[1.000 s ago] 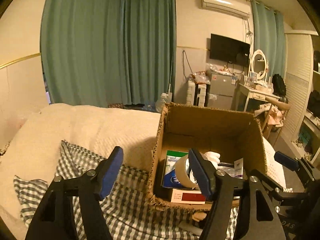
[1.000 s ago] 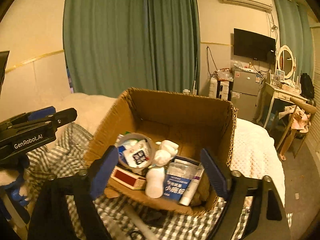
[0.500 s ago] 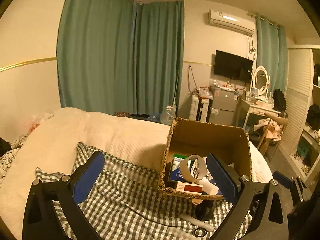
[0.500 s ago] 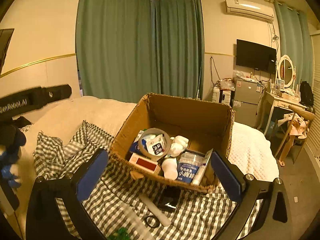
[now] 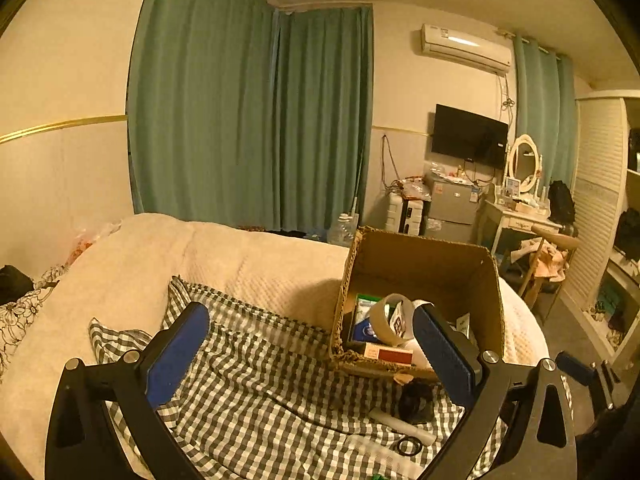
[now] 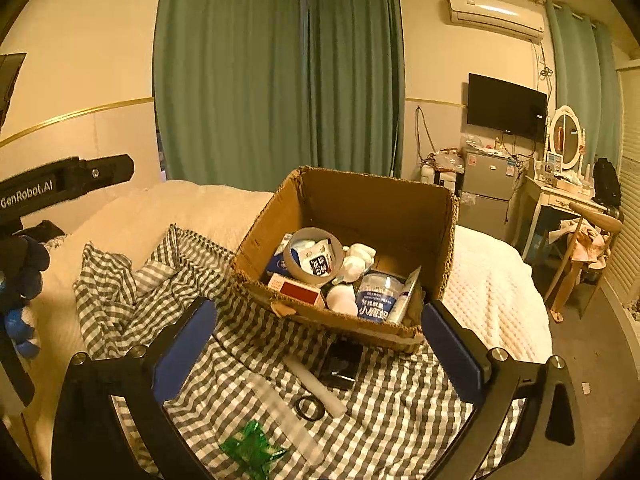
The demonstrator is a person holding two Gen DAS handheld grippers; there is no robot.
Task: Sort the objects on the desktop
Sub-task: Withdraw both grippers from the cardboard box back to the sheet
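Farther-off box (image 6: 360, 204) now (black item (image 6: 340, 360) unclear)

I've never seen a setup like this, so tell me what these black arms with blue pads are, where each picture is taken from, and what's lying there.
Those are two hand-held grippers, each with a fisheye camera looking along its fingers. One picture comes from the left gripper, the other from the right gripper. Both are open and hold nothing. Ahead, on a checked cloth over a bed, stands a cardboard box already holding a tape roll, a red-and-white packet and small bottles. Loose on the cloth lie a white tube, a black ring, a dark flat object and a green wrapper.
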